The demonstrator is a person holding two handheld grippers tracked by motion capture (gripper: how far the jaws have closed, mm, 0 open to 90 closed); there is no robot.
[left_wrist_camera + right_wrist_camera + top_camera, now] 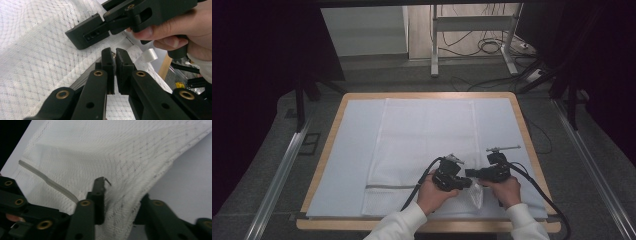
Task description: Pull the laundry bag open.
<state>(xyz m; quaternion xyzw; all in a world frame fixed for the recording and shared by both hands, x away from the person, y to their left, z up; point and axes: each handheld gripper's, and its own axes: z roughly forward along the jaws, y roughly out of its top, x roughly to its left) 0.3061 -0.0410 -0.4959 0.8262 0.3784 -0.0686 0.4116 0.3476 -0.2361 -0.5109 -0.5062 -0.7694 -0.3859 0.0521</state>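
Black jaws of my left hand-held gripper are sitting nearly closed, and between them I am pinching something small and metallic (most likely the zipper pull, though it is too hidden for me to be sure). Around them the white mesh laundry bag is lying flat on the pale blue mat that is covering the tabletop, with its near right corner lifting where I am working. My right hand-held gripper is clenching a fold of that same mesh, the fabric bunching between its jaws and draping away from them, while the grey zipper band is running off to the left of them.

I am judging the bag to be very light, soft and limp, so it is going to sag and follow whatever pulls on it instead of holding a shape. The open weave is looking snag-prone (a jaw tip could catch in it), and the thin net is offering little to grip. The hem by the zipper is the firmer place to take hold, and I am keeping one grip on the cloth close beside the pull.

In the high view both tools are meeting at the bag's near right corner, almost touching each other, just in front of my hands
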